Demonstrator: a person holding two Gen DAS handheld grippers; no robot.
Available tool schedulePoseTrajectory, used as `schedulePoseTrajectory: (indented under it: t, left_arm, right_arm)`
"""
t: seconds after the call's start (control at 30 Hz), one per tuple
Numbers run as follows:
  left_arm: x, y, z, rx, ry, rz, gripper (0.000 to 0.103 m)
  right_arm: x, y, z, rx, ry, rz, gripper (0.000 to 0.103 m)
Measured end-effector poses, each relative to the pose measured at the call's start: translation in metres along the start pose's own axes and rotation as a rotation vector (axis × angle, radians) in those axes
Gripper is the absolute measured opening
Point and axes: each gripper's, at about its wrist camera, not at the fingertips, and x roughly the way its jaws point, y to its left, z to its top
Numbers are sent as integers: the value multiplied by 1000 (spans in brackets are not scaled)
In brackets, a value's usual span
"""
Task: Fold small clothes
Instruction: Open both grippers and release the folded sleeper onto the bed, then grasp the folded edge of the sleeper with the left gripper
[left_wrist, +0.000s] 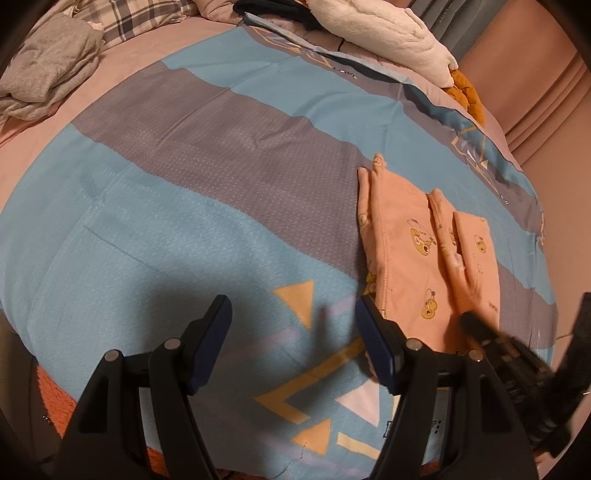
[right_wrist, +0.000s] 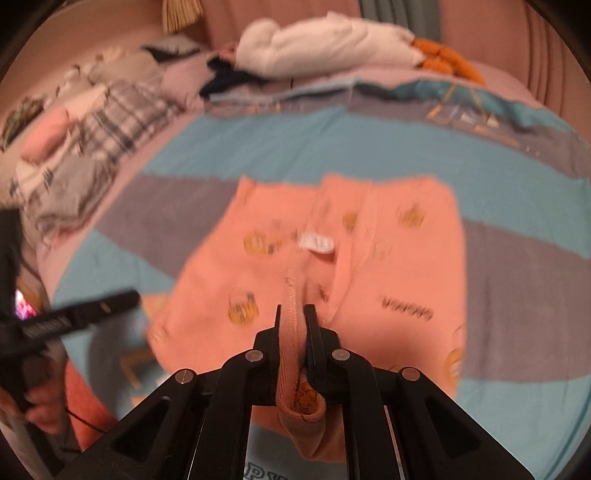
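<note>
A small pink garment with bear prints (left_wrist: 417, 251) lies on the blue and grey quilt (left_wrist: 207, 177), partly folded. My left gripper (left_wrist: 293, 314) is open and empty, just above the quilt to the garment's left. My right gripper (right_wrist: 293, 314) is shut on a ribbed cuff or hem of the pink garment (right_wrist: 388, 258) and holds it lifted over the rest of the cloth; a white label (right_wrist: 317, 242) shows beyond it. The right gripper also shows blurred in the left wrist view (left_wrist: 491, 336), at the garment's near edge. The left gripper shows in the right wrist view (right_wrist: 85, 314).
Grey folded clothes (left_wrist: 48, 70) and a plaid cloth (left_wrist: 136, 14) lie at the far left. A white fluffy blanket (left_wrist: 384, 33) and an orange item (left_wrist: 467, 94) lie at the far right. An orange fleece (left_wrist: 55, 402) is at the near edge.
</note>
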Motion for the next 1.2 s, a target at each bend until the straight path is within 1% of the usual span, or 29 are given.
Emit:
schedulePoseTrajectory:
  t: [0.13,0.37,0.47,0.5,0.53,0.57,0.6,0.63,0.7,0.77,0.87,0.93,1.0,1.07,1.13,1.2]
  left_arm:
    - [-1,0,-1,2,2,-1,70]
    - [-5,-5,1,18,-1,-24,70]
    - [-12,-13,6,41,-16,-53,70]
    - [-14,-16,9,47,-21,-65,70]
    - [-16,-19,11,53,-28,-79,71]
    - [-19,-23,14,61,-36,-95,73]
    - [-21,-28,18,73,-45,-117,76]
    - [-23,-34,21,88,-53,-143,77]
    - [-21,-48,27,119,-45,-202,78]
    - [-14,-63,30,152,-17,-277,78]
    - [6,-89,33,194,52,-366,79]
    - [22,-105,34,222,104,-421,78]
    - [40,-119,33,231,158,-464,78]
    - [59,-130,33,229,206,-481,77]
    - [74,-138,33,222,243,-458,77]
    - [85,-142,34,211,260,-441,76]
  right_arm:
    - [7,-3,-5,18,39,3,9]
    - [-1,-6,-5,29,44,33,9]
    - [-12,-8,-7,28,39,41,11]
    - [-18,-10,-7,34,33,57,15]
    - [-24,-13,-8,44,27,72,25]
    - [-30,-17,-9,57,18,85,32]
    - [-37,-21,-10,71,4,98,44]
    - [-46,-25,-11,85,-13,110,47]
    - [-60,-34,-12,105,-38,114,47]
    - [-69,-43,-13,128,-60,87,48]
    - [-77,-60,-16,172,-88,12,48]
    - [-77,-73,-19,222,-87,-28,48]
    - [-76,-82,-22,260,-81,-42,48]
    - [-76,-91,-24,294,-76,-52,48]
    - [-75,-98,-27,319,-71,-66,48]
    - [-76,-103,-29,334,-69,-75,48]
